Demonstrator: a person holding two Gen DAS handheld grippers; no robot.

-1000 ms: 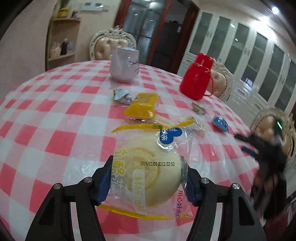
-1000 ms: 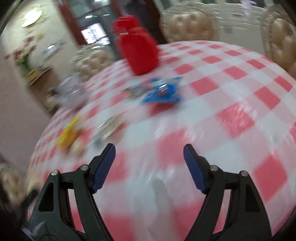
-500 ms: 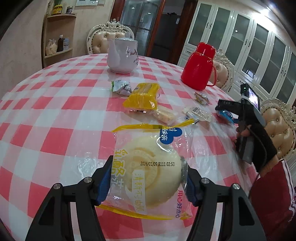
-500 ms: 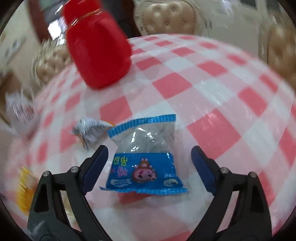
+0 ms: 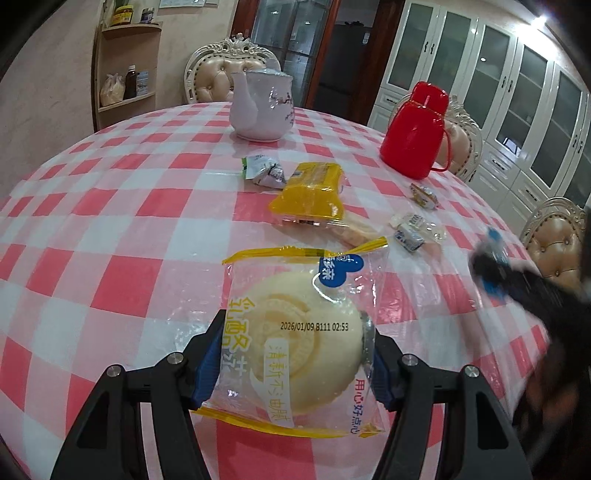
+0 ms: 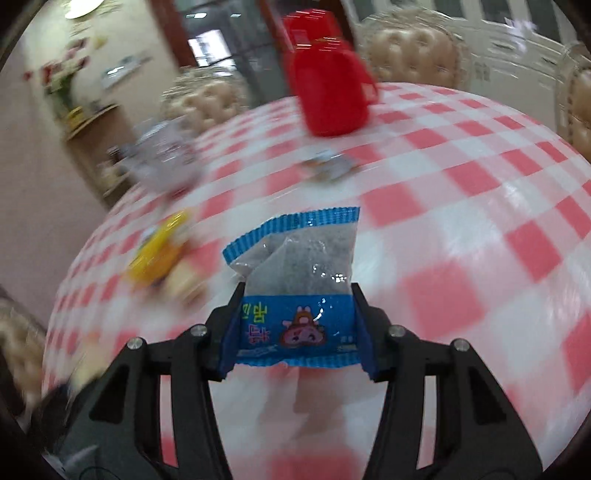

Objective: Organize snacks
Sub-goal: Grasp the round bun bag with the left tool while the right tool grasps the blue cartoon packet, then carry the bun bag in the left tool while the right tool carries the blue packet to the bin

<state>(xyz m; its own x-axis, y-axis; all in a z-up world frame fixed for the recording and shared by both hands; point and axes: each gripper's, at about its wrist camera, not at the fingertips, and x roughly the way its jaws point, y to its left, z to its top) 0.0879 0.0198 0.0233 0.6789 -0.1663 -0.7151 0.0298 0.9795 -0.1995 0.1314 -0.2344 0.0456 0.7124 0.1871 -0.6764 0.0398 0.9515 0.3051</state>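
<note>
Blue pads of left gripper (image 5: 293,354) clamp bun packet (image 5: 299,339); right gripper (image 6: 297,328), jaws just closing, grips blue sachet (image 6: 295,291), red jug (image 6: 328,92) at 12 o'clock.

Round table under a glossy red-and-white checked cloth (image 5: 110,221). Cream tufted chairs with carved white frames (image 5: 225,74) around it. Pale pink wall, wooden corner shelf (image 5: 125,66), white glass-front cabinets (image 5: 517,92), dark-framed glass door (image 5: 295,48), bright ceiling spotlight (image 5: 540,17).

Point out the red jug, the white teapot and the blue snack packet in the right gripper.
red jug (image 5: 413,144): left wrist view, on the middle of its body.
white teapot (image 5: 264,110): left wrist view, on its belly.
blue snack packet (image 6: 299,291): right wrist view, on its middle, between the pads.
</note>
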